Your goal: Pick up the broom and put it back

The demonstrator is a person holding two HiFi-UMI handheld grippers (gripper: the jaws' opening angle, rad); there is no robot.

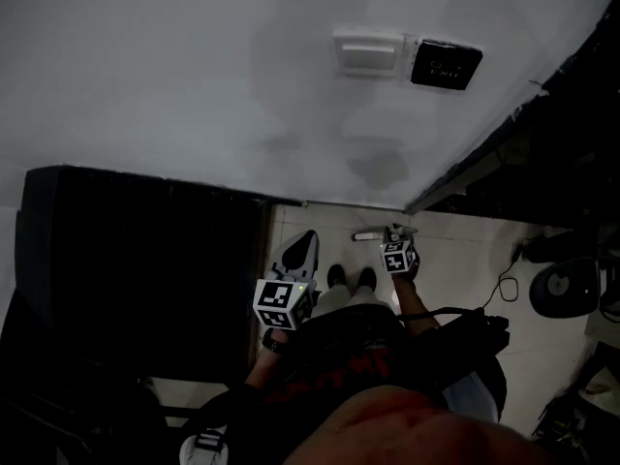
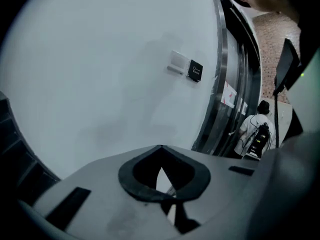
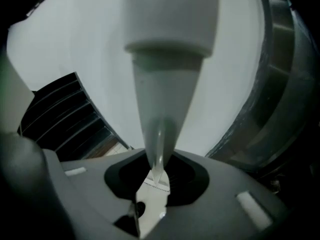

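Broom in right gripper

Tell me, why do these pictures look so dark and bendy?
Head view: the light is dim, the lower half is nearly black, and soft shadows lie on the wall. Left gripper view: the wide lens bends the metal frame into a curve and blackens the corners. Right gripper view: the broom handle sits close, huge and blurry.

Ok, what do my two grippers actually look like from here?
They match. The left gripper and the right gripper each have a smooth grey shell, and the tongs are lined in black around a teardrop-shaped opening. Each carries a white cube with black square markers, one on the left and one on the right. The forearms look bare of sleeves.
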